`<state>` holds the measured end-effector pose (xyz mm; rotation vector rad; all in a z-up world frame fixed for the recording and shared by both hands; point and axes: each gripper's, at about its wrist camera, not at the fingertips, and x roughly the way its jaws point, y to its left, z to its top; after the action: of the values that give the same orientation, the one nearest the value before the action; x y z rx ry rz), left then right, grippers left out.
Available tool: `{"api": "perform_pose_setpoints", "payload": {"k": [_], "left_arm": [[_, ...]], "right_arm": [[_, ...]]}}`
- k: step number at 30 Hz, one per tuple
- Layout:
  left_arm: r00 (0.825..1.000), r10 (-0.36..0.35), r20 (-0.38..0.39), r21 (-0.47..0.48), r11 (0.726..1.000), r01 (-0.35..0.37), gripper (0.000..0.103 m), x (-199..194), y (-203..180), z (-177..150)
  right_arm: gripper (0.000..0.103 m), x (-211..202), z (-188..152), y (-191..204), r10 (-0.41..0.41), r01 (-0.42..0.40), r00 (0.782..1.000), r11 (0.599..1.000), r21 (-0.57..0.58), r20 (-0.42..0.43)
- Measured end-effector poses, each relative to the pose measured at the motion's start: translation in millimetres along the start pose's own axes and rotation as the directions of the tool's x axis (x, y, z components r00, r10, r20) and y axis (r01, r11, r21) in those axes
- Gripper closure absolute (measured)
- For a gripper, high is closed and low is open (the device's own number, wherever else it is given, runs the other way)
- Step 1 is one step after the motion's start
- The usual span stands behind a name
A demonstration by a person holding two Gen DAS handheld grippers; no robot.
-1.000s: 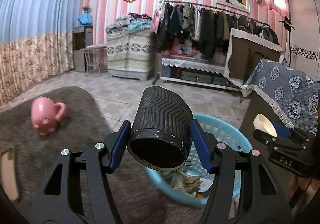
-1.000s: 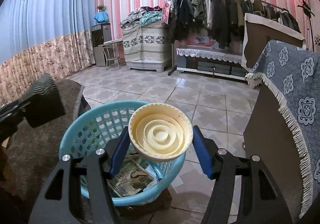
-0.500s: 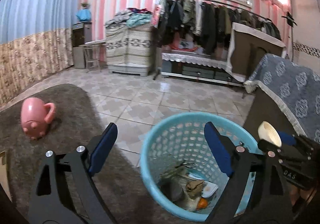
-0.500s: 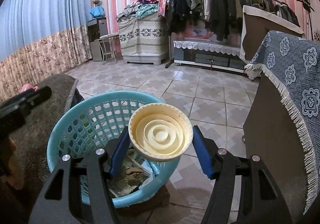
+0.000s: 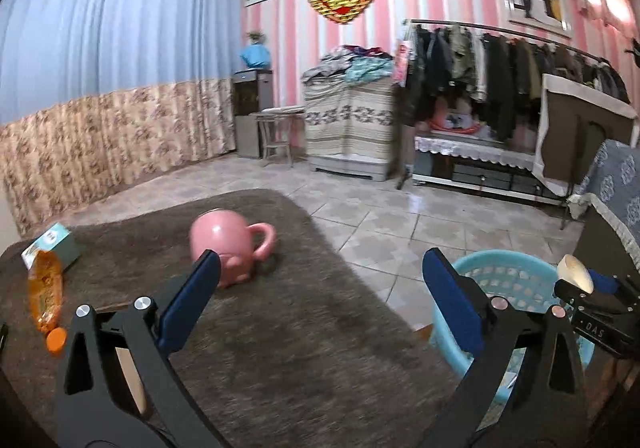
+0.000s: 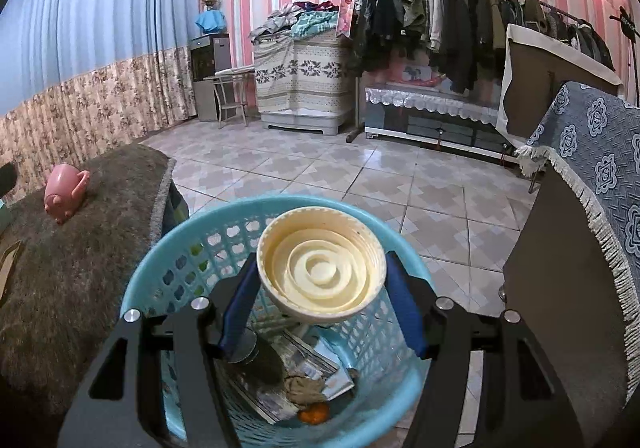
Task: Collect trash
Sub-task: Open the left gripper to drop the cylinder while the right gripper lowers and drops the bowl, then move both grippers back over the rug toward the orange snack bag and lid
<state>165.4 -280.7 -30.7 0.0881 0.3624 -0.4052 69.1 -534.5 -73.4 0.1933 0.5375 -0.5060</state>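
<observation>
The left tongs [image 5: 320,300], a second ago clamped on a black ribbed cup, now gape empty, still widening, while the right tongs [image 6: 320,304] part around the cream lid [image 6: 322,278] above the blue basket [image 6: 152,280].

My left gripper [image 5: 320,288] fills the lower frame, its jaws opening wide with nothing between them, only brown carpet [image 5: 304,348]. A pink pig mug [image 5: 224,244] lies at centre-left, just behind my left pad. An orange bottle [image 5: 45,296] and a teal box [image 5: 52,246] sit at the left edge. At lower right I see the blue basket [image 5: 504,276], and the right gripper [image 5: 588,288] carrying a cream lid [image 5: 576,274].
</observation>
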Motion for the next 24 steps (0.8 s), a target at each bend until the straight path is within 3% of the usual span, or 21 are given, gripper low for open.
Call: {"api": "perform_pose_setpoints", "payload": {"k": [6, 14, 24], "left_arm": [[0.999, 0.031, -0.013, -0.044, 0.999, -0.032, 0.005, -10.3, 28.1, 3.6], [0.997, 0.082, -0.010, -0.061, 0.995, -0.083, 0.005, -34.4, 55.4, 0.7], [0.980, 0.196, -0.013, -0.125, 0.972, -0.196, 0.005, -72.7, 130.6, 7.2]], "right_arm": [[0.012, -9.6, 1.4, 8.6, -0.011, 0.011, 1.000, 1.000, -0.012, 0.014], [0.011, -26.8, 12.1, 24.0, 0.003, -0.002, 1.000, 0.999, -0.034, 0.029], [0.010, -53.2, 20.4, 73.9, 0.088, -0.084, 0.995, 0.993, -0.089, 0.044]]}}
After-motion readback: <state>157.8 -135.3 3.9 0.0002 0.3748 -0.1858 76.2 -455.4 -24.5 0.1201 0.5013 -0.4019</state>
